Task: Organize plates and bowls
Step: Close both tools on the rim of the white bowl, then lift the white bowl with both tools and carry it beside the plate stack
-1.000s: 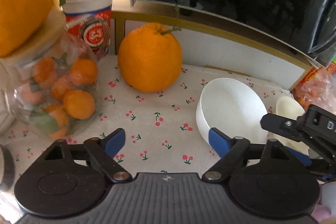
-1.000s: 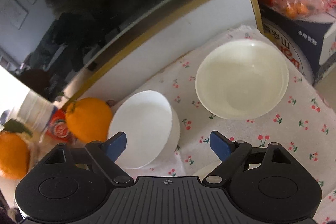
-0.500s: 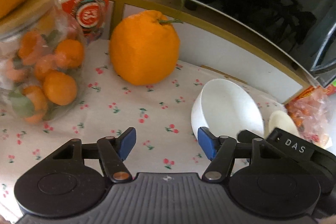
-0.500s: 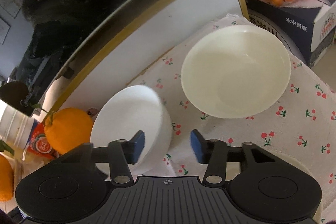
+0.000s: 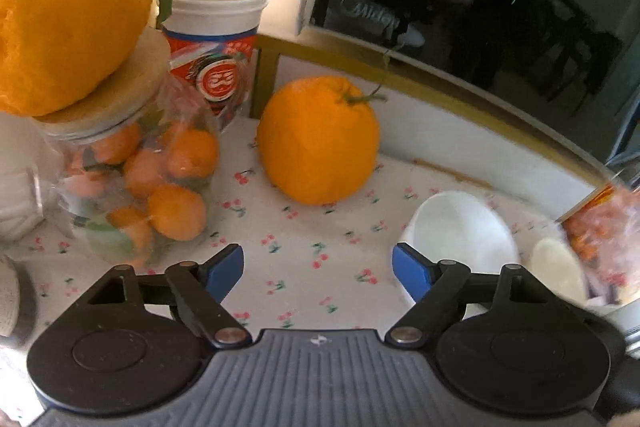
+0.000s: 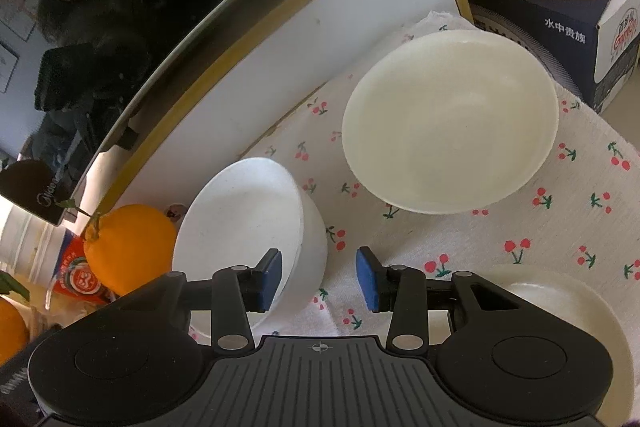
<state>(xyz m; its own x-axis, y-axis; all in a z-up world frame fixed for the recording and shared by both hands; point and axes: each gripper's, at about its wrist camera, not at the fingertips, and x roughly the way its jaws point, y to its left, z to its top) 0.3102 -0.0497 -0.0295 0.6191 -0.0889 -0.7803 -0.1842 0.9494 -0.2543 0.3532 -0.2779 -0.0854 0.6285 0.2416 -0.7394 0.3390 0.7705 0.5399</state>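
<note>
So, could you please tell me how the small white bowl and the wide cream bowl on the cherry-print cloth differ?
The small white bowl is bright white, the wide cream bowl off-white. The white bowl is narrower and deeper; the cream bowl is broader and shallower. The white bowl tilts, its rim between the pads of the right tool, whose jaws are closing; the cream bowl sits level and untouched. Both are empty, on the cloth.

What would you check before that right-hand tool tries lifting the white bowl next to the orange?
1. White bowl wall between the right gripper fingers: ok, one finger inside, one outside.
2. Firm grip: not ok, the fingers are closing and the outer one is not yet touching the wall.
3. Cream bowl empty: ok.
4. Space between the two bowls: ok, only cherry-print cloth.
5. White bowl empty: ok.
</note>
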